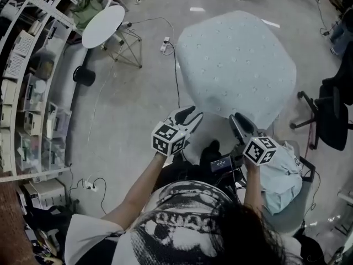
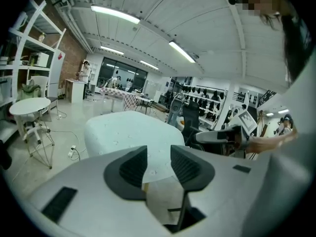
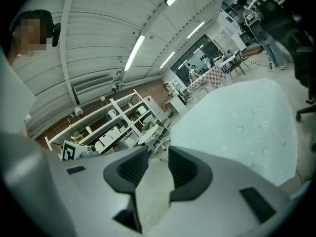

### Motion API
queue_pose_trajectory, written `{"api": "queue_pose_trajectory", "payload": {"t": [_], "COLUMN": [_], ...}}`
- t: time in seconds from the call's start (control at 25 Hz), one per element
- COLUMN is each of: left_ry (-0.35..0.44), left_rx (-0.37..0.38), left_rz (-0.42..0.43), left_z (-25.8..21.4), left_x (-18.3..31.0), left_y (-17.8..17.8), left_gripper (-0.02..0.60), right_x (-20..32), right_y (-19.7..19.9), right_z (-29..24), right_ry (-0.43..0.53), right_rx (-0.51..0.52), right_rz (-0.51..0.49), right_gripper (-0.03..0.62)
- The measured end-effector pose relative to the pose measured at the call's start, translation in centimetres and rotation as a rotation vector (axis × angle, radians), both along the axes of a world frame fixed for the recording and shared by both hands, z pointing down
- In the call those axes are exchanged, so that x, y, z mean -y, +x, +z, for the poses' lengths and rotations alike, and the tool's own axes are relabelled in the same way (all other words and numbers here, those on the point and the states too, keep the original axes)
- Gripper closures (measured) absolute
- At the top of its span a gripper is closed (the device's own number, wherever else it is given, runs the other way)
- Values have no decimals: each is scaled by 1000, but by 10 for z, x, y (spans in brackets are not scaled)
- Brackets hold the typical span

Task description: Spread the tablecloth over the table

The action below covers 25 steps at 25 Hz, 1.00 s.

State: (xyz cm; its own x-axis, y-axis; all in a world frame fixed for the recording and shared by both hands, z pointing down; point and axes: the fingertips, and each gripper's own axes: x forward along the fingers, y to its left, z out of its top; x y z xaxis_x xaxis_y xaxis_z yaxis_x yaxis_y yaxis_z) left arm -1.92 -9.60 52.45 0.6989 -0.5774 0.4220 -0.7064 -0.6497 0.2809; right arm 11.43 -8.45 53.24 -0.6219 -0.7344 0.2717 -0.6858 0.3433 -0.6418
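A pale mint tablecloth (image 1: 237, 65) with small dots lies draped over the table, covering its top and hanging over every edge I can see. It also shows ahead in the left gripper view as the tablecloth (image 2: 128, 132) and in the right gripper view as the tablecloth (image 3: 242, 122). My left gripper (image 1: 192, 115) is held up off the near left corner, its jaws apart with only floor between them (image 2: 159, 154). My right gripper (image 1: 236, 120) hovers off the near edge, also open and empty (image 3: 158, 159). Neither gripper touches the cloth.
A round white side table (image 1: 103, 26) stands on wire legs at the far left, beside a black stool (image 1: 84, 75). White shelving (image 1: 27, 93) runs down the left wall. A power strip and cable (image 1: 165, 44) lie on the floor. A black office chair (image 1: 325, 115) stands right.
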Motion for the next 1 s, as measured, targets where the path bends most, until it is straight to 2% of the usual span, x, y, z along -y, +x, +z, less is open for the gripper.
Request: {"api": "queue_pose_trajectory", "payload": {"t": [0.4,0.76,1.0], "left_ry": [68,107,116], "left_rx": [-30,-78,-81], "left_rz": [93,192,244], "left_z": [-24,-38,-37], "left_x": [-40,-98,-123], "left_y": [-55,-100,-132], "left_gripper": [430,480,543], "right_x": [-40,-99,-134], "right_y": [-81,-149,-184], "right_z": [-26,-47,-43], "right_ry": [61,92,113], "right_rx": [-52,-75,-207], "right_rz": [16,63,90], "right_gripper": [488,511,554]}}
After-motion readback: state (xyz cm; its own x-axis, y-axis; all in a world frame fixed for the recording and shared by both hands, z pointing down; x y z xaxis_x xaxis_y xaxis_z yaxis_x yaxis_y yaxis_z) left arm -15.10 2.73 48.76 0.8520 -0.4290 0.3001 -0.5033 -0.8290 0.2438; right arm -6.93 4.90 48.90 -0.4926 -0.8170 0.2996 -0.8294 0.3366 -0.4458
